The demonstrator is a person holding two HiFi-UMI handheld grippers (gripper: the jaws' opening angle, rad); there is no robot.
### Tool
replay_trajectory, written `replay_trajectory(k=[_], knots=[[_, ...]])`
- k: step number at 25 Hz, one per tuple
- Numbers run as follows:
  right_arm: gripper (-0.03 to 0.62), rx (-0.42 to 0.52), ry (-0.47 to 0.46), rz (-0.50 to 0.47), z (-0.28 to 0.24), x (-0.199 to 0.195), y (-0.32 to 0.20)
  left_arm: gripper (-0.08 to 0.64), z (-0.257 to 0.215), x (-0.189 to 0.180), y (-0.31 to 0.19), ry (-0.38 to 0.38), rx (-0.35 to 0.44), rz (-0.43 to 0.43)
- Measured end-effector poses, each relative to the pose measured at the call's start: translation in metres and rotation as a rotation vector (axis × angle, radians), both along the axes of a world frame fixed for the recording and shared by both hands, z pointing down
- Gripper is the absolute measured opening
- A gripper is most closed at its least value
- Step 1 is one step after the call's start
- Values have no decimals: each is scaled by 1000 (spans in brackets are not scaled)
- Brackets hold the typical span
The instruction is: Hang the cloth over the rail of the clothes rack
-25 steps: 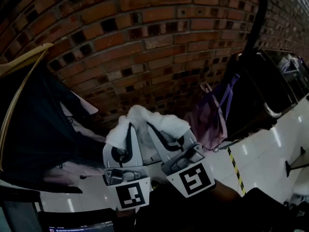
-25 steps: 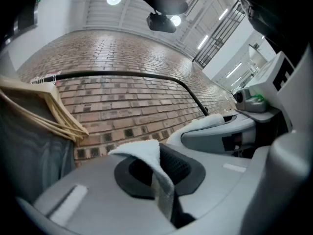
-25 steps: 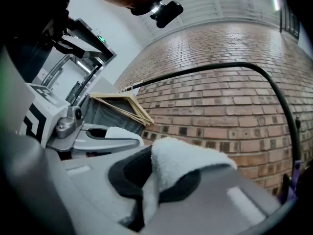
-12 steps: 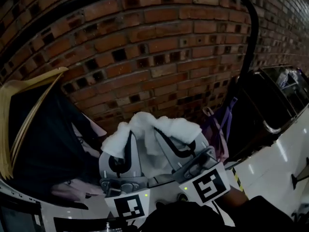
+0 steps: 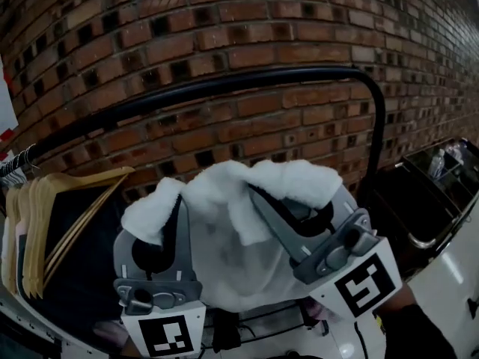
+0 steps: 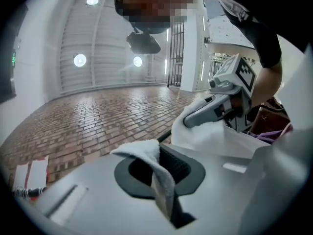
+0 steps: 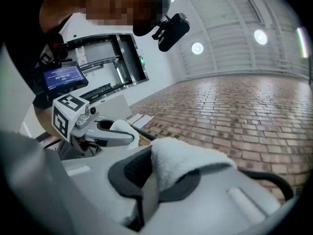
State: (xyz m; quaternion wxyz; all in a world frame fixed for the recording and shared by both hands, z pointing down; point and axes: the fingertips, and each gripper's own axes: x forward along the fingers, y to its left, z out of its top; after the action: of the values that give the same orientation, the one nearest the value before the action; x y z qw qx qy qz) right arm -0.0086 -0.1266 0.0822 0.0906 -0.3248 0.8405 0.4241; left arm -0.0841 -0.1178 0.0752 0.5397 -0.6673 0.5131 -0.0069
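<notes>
In the head view I hold the white cloth (image 5: 224, 268) by its top edge. My left claw (image 5: 169, 204) is clamped on one corner at lower left, and my right claw (image 5: 258, 199) is clamped on the other at lower right. The cloth fills the lower middle of the frame and sags between the claws like a pouch. It looks thick, fluffy and limp. The black rail (image 5: 224, 84) arcs across the frame above it, in front of the brick wall (image 5: 247, 21), and the cloth is clear of it. Wooden hangers (image 5: 52, 215) sit at the left edge.

In the left gripper view the jaws are closed on a fold of towelling (image 6: 149, 155) in the lower middle, and the pile spills over one jaw. The other claw shows at upper right.

In the right gripper view the jaws pinch a fat roll of the cloth (image 7: 183, 163) in the lower middle.

I judge this to be the carry up to the rail. Next, both corners need to go above the rail and forward over it, kept level. Only then should the claws let go.
</notes>
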Motion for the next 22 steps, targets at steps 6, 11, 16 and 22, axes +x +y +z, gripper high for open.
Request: replay_trajectory(k=[6, 11, 16, 22], knots=[[19, 204, 55, -20, -83, -6, 11, 17, -83, 1, 9, -73, 141, -6], [20, 298, 119, 29, -150, -13, -1, 17, -158, 2, 5, -186, 279, -79], [20, 315, 102, 96, -226, -18, -31, 17, -224, -37, -35, -83, 214, -276], [19, 355, 279, 190, -262, -52, -82, 17, -266, -45, -90, -209, 270, -418]])
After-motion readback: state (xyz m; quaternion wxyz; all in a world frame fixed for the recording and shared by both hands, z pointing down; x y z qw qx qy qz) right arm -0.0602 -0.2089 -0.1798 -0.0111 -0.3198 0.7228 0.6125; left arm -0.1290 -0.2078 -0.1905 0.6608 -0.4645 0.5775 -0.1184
